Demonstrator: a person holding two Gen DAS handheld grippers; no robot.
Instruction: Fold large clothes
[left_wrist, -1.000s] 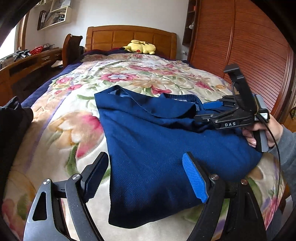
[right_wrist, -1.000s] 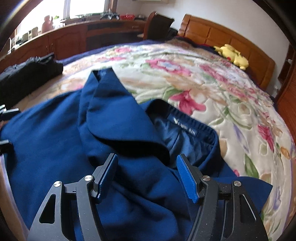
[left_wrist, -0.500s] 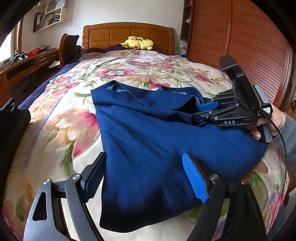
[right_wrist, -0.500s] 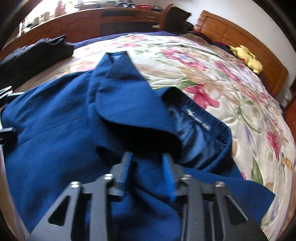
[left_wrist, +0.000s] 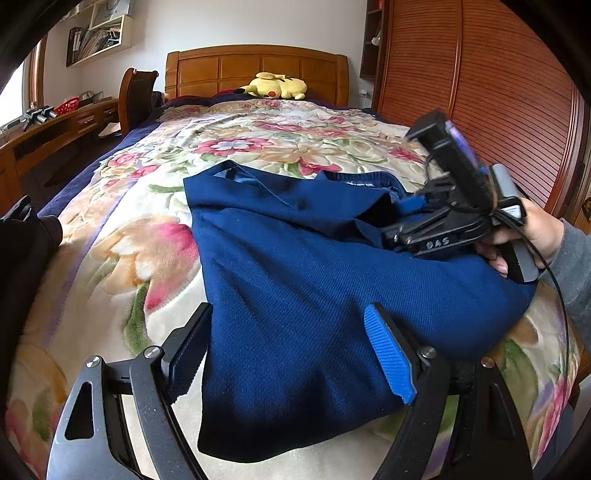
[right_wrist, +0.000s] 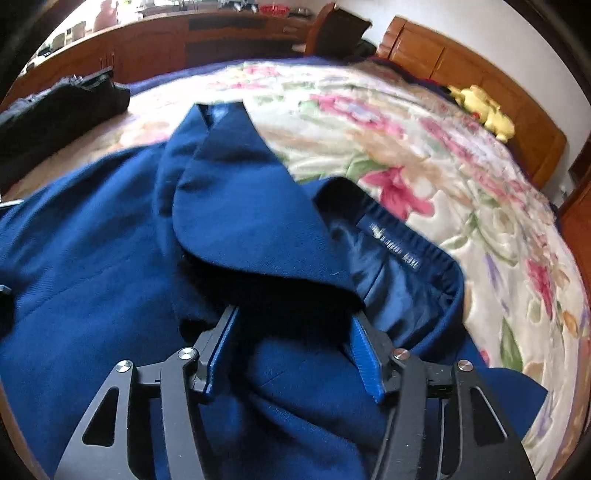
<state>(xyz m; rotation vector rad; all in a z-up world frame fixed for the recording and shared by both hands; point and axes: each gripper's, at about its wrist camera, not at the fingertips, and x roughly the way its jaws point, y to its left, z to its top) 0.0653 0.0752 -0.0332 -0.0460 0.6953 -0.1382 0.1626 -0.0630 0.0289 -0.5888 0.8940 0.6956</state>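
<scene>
Jaws opening over blue garment (right_wrist: 110, 258)

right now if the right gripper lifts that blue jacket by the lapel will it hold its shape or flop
Probably flops: the blue jacket already lies in soft folds on the bedspread. Likely heavyish, since the cloth looks thick and lined. The right gripper, jaws opening, has fabric between them but isn't pinching, so a shallow bite may slip.

Wooden headboard (left_wrist: 256, 70), slatted wardrobe (left_wrist: 480, 92)
</scene>
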